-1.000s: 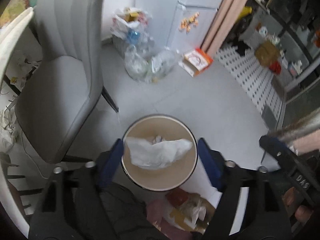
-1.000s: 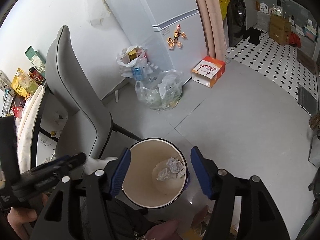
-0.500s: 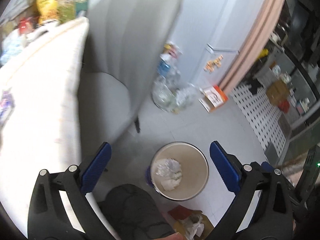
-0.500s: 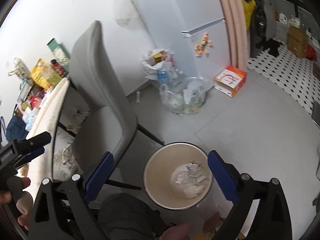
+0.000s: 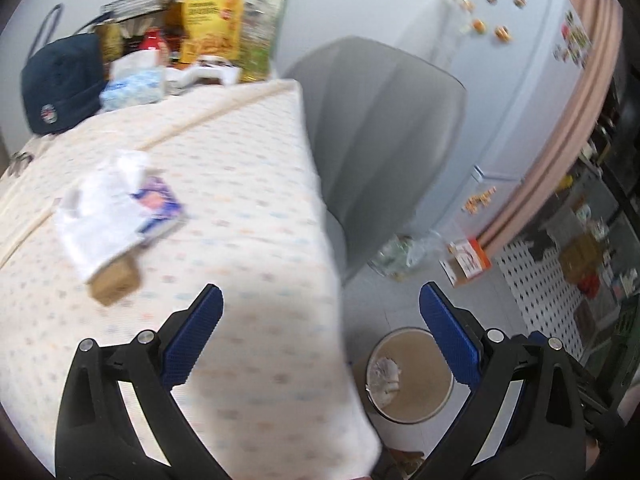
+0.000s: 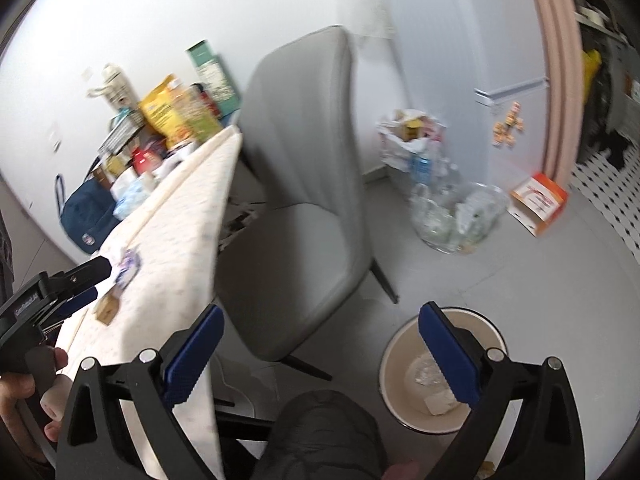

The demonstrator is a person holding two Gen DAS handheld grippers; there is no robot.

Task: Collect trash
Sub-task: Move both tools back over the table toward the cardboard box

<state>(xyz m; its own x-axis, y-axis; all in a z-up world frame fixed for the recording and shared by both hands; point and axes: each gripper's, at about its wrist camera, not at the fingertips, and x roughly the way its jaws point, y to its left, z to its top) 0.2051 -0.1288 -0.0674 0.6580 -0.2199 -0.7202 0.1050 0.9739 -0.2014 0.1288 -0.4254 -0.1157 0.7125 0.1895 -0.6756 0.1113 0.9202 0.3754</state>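
On the dotted tablecloth (image 5: 240, 160) lie a crumpled white bag (image 5: 100, 216), a blue-and-pink wrapper (image 5: 160, 204) and a small brown box (image 5: 114, 280). My left gripper (image 5: 320, 308) hovers open over the table's near corner, nothing between its blue pads. The round cream bin (image 5: 424, 364) stands on the floor at lower right, with crumpled paper (image 5: 384, 372) inside. My right gripper (image 6: 320, 320) is open and empty above the chair and the bin (image 6: 404, 360). In the right wrist view a hand holds the left gripper (image 6: 96, 280) over the table beside the wrapper (image 6: 128, 264).
A grey chair (image 6: 300, 200) stands between the table and the bin. Groceries (image 5: 212, 28) and a navy bag (image 5: 60, 84) crowd the table's far end. Bags of bottles (image 6: 456, 216), an orange box (image 6: 540, 204) and a white fridge (image 5: 520, 80) stand beyond. A dark knee (image 6: 320, 432) is below.
A white tissue hung between the left jaws over the bin; now it lies inside. Both grippers opened wider, rose and swung left, so the table fills the left wrist view.
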